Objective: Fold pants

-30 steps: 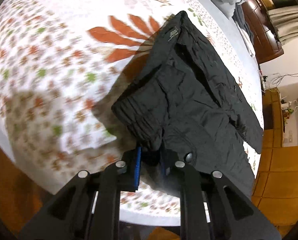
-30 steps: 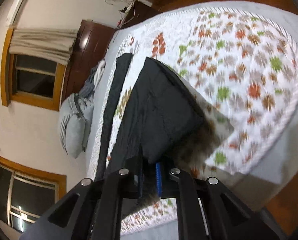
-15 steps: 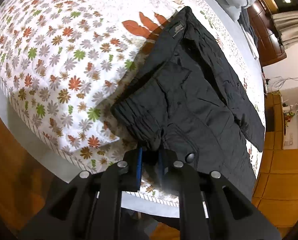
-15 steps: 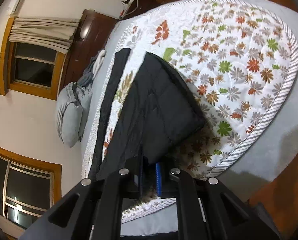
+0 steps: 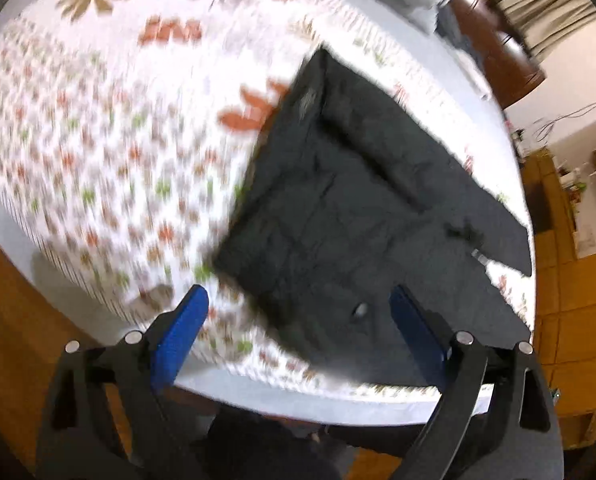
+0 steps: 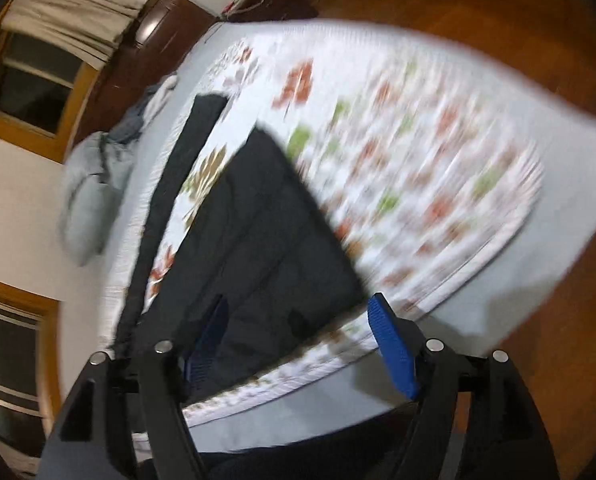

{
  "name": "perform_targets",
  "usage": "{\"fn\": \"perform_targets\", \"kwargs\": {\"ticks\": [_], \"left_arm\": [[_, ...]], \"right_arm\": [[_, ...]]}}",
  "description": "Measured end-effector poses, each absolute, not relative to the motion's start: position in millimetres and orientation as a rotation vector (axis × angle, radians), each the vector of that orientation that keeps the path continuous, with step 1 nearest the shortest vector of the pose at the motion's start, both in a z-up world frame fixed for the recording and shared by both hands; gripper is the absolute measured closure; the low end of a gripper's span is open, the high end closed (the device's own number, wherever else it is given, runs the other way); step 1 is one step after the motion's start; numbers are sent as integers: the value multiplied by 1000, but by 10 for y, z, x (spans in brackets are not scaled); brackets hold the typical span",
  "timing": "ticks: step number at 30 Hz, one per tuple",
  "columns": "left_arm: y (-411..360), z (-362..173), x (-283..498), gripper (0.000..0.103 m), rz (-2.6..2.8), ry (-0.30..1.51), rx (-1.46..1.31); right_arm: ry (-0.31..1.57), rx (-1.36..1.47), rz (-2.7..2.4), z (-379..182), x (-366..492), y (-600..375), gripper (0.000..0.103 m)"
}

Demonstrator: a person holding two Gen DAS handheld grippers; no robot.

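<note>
The black pants lie flat on the leaf-print bedspread, waist end toward the near edge of the bed, legs running away to the right. They also show in the right wrist view, with one leg stretched out to the left. My left gripper is open and empty, held above the waist end. My right gripper is open and empty, above the other waist corner. Both views are blurred by motion.
A grey pillow and a pile of clothes lie at the head of the bed. A dark wooden headboard and curtained windows stand behind. Wooden floor surrounds the bed.
Both grippers have opened and let go of the waistband. The pants have dropped flat onto the bed, and both grippers have pulled back and up.
</note>
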State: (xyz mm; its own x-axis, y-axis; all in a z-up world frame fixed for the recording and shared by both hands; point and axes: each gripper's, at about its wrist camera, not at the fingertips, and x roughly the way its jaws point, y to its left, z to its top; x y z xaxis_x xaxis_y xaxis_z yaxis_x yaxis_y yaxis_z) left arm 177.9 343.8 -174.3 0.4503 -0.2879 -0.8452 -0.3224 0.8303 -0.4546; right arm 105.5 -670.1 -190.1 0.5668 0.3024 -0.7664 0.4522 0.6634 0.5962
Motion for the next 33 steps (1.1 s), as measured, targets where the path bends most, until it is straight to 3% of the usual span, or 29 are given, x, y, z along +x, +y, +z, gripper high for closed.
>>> {"fn": "perform_targets", "kwargs": {"ticks": [8, 16, 22, 26, 28, 29, 31, 33], "left_arm": [[3587, -1472, 3170, 5, -29, 1071, -464], [3608, -2022, 4594, 5, -105, 1147, -408], [3751, -2500, 5030, 6, -172, 1241, -438], [3699, -2542, 5076, 7, -283, 1215, -469], [3576, -2538, 5074, 11, -333, 1222, -446], [3518, -2545, 5076, 23, -347, 1233, -421], [3441, -2586, 5083, 33, -328, 1254, -377], [3519, -2616, 5109, 49, -297, 1257, -418]], "right_arm": [[986, 814, 21, -1365, 1981, -6551, 24], [1058, 813, 106, -1617, 3294, -5862, 24], [1109, 738, 154, -1722, 4071, -5448, 24], [1093, 712, 205, -1665, 4520, -5418, 21], [1086, 696, 203, -1621, 4735, -5493, 16], [1082, 683, 192, -1600, 4887, -5574, 16], [1080, 675, 180, -1576, 5104, -5697, 16], [1083, 650, 157, -1590, 5373, -5835, 16]]}}
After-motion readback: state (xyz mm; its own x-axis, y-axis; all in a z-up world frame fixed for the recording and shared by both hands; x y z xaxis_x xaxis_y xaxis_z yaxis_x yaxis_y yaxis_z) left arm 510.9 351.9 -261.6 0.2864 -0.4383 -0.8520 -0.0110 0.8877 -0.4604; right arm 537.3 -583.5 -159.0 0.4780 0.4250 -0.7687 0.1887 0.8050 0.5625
